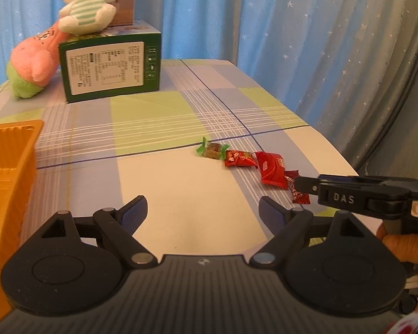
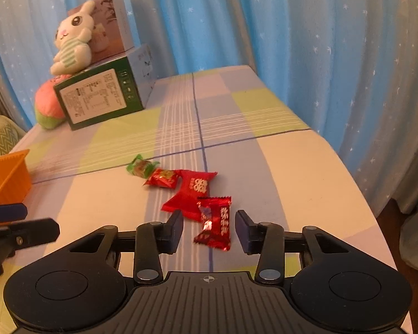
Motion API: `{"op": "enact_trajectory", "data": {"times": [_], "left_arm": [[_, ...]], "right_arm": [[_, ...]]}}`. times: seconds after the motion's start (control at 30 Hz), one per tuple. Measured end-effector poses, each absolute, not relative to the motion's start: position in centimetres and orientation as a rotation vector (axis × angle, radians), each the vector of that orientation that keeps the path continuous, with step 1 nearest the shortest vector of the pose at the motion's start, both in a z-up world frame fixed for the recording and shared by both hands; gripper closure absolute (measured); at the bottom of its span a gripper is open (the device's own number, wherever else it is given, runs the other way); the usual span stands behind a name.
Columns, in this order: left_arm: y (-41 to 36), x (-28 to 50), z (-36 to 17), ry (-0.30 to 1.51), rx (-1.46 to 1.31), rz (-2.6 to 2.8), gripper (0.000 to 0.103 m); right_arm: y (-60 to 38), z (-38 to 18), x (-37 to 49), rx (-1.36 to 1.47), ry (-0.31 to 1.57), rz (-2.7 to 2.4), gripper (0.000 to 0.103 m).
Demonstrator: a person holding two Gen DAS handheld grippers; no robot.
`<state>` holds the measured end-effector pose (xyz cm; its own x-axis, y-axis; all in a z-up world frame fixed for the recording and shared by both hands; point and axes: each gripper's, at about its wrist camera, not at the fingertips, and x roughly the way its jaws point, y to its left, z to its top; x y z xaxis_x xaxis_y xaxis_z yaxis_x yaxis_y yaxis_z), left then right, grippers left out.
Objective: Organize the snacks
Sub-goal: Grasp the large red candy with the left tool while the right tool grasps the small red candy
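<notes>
Checked tablecloth: right gripper half-open straddling nearest red candy, nothing pinched yet; left gripper wide, empty; next, close and lift.

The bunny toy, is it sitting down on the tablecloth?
No, the bunny toy sits on top of the green box, above the tablecloth.
</notes>
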<state>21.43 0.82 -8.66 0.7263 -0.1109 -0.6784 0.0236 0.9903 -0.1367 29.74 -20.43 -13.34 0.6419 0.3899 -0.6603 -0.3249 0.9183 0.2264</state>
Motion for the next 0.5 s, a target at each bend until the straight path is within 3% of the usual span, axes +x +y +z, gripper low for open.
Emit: {"op": "enact_trajectory", "data": {"times": [0.13, 0.3, 0.37, 0.5], "left_arm": [[0.6, 22.4, -9.3, 0.755, -0.124, -0.088, 0.018], [0.2, 23.3, -9.8, 0.758, -0.128, -0.107, 0.018], [0.0, 23.6, -9.9, 0.760, -0.130, -0.116, 0.018], [-0.8, 24.5, -10.3, 0.769, -0.123, -0.138, 0.020]], "right_arm": [[-20.1, -14.0, 30.6, 0.069, 0.803, 0.398, 0.069], [-20.1, -14.5, 31.1, 0.065, 0.824, 0.399, 0.071], [-20.1, -14.4, 31.3, 0.068, 0.830, 0.403, 0.078], [-20.6, -13.7, 31.2, 0.093, 0.809, 0.384, 0.079]]}}
